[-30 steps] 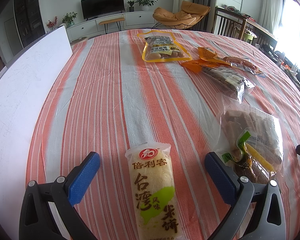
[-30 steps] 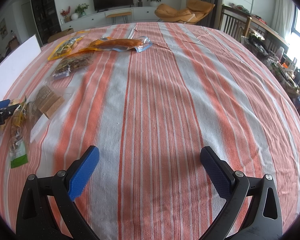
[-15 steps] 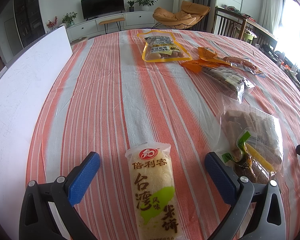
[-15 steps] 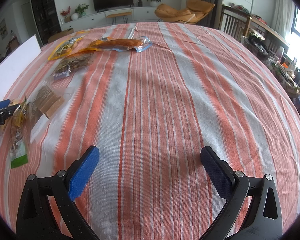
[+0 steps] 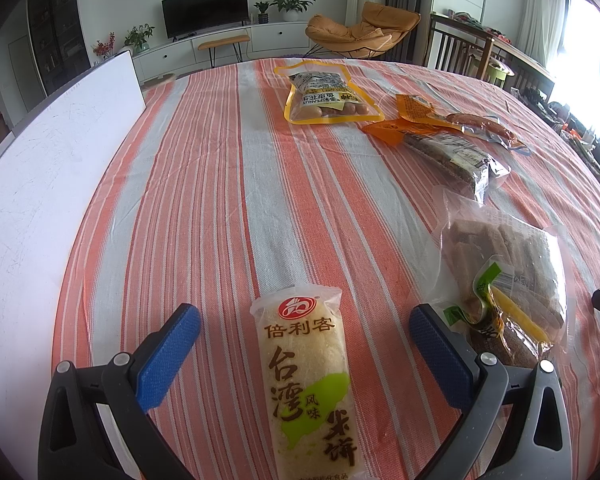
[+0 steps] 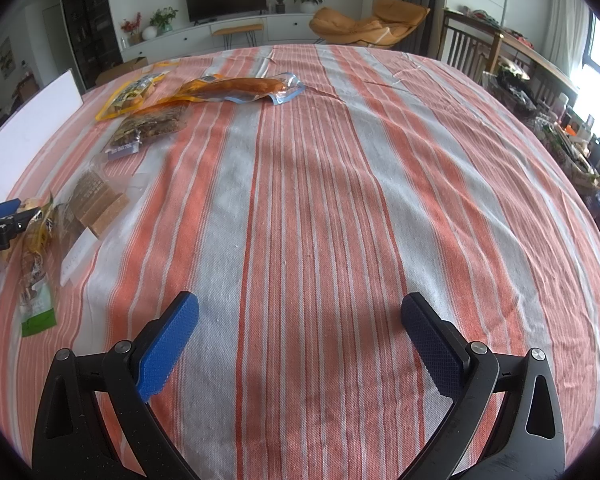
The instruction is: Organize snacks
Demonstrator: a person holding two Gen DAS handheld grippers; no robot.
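My left gripper (image 5: pixel 304 320) is open, its blue pads on either side of a white rice-cracker pack (image 5: pixel 306 372) that lies on the striped cloth between the fingers, untouched. To its right lie a clear bag of brown biscuits (image 5: pixel 504 256) and a green-labelled pack (image 5: pixel 496 316). Farther off are a dark bar pack (image 5: pixel 452 156), an orange sausage pack (image 5: pixel 456 118) and a yellow peanut bag (image 5: pixel 324 96). My right gripper (image 6: pixel 300 320) is open and empty over bare cloth; the snacks lie to its far left, with the biscuits (image 6: pixel 96 200) and the sausage pack (image 6: pixel 236 86) among them.
A white board (image 5: pixel 32 184) runs along the table's left edge. The striped tablecloth (image 6: pixel 340 200) covers the round table. Chairs and cluttered shelves stand beyond the right edge. The left gripper's tip (image 6: pixel 0 216) shows at the far left of the right wrist view.
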